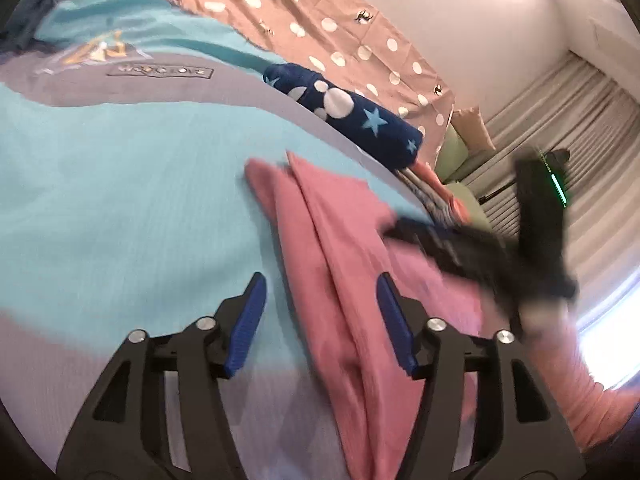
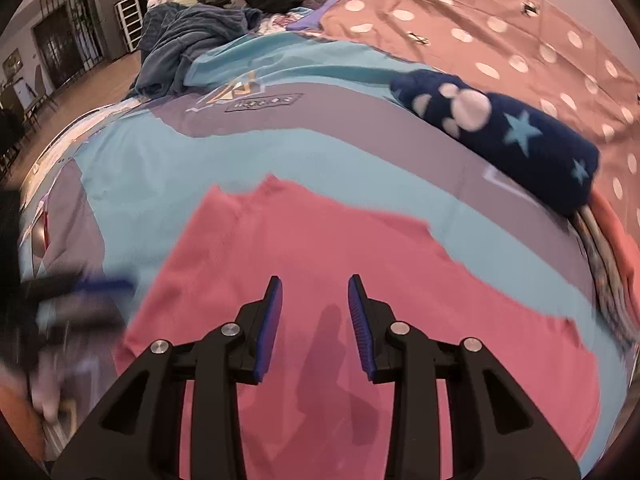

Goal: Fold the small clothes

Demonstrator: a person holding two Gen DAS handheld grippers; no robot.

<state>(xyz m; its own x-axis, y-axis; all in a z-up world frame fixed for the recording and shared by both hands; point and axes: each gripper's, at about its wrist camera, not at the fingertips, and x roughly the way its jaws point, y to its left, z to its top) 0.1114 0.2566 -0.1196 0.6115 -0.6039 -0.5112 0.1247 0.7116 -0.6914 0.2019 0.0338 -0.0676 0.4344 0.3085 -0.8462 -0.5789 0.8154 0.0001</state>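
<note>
Evidently, one fold is already laid into the pink soft-fabric garment (image 1: 344,248), which is spread on the turquoise-and-grey printed bedspread (image 1: 120,184) of a bed. In the left wrist view a long crease is seen running down the garment, with one panel lapped over the other; in the right wrist view the pink cloth (image 2: 304,248) is seen lying flat and broad, so further folds are judged to be left before a compact bundle is reached. Beyond the garment, toward the polka-dotted pink-brown sheet (image 2: 500,40), a rolled navy fleece item with white dots and pale blue stars (image 2: 500,136) is seen, with striped folded pieces (image 2: 608,264) just beside it, probably finished earlier.

The left tool (image 1: 320,320) is held open above the crease, nothing being clamped. The right tool (image 2: 316,324) is likewise parted, with no cloth pinched, and is poised over the garment's middle.
</note>
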